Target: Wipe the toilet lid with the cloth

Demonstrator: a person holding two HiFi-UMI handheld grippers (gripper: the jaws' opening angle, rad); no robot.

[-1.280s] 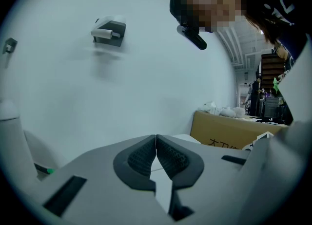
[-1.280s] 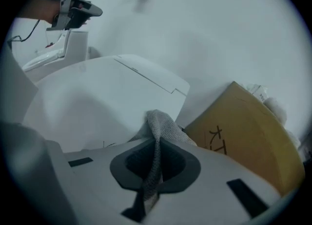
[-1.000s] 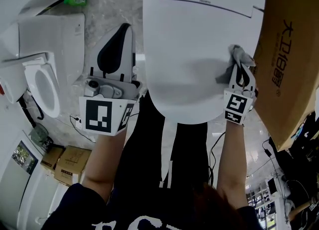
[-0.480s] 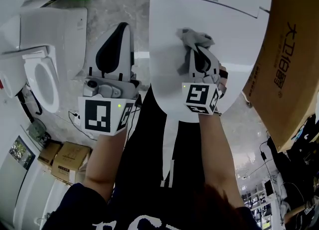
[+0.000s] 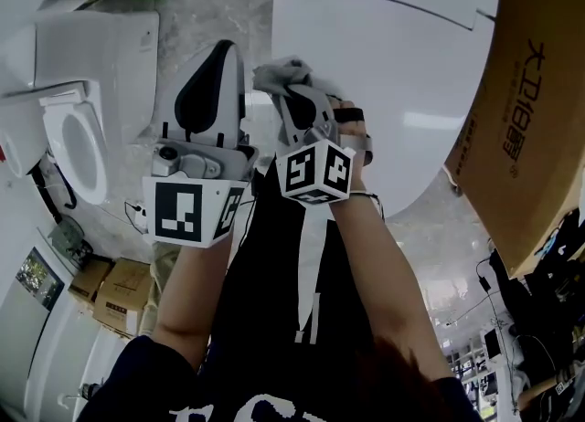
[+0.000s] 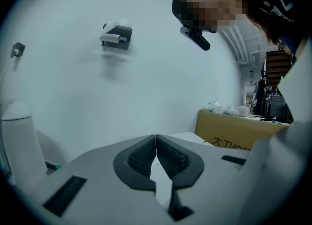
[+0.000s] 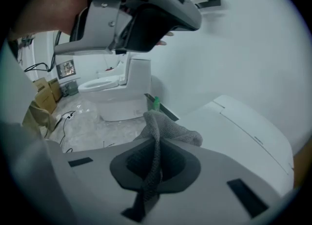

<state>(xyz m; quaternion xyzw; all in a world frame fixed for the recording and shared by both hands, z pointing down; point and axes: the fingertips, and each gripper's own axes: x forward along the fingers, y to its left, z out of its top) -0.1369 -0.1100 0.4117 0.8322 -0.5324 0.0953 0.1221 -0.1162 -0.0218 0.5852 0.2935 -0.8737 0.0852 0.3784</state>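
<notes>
Cloth (image 5: 281, 74) gripped at the 9 o'clock edge of the toilet lid (image 5: 411, 82).
The left gripper (image 6: 156, 143) is held beside the lid, at its 9 o'clock side, with the fingers (image 6: 138, 159) closed together on nothing. The grey cloth is pinched between the fingers of the right gripper (image 7: 155, 158), bunched above their tips.

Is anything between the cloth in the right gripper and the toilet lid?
Nothing visible does. The right gripper holds the cloth at the left edge of the toilet lid, and nothing lies on the lid. The left gripper, shut and empty, is off to the left, beside the lid.
</notes>
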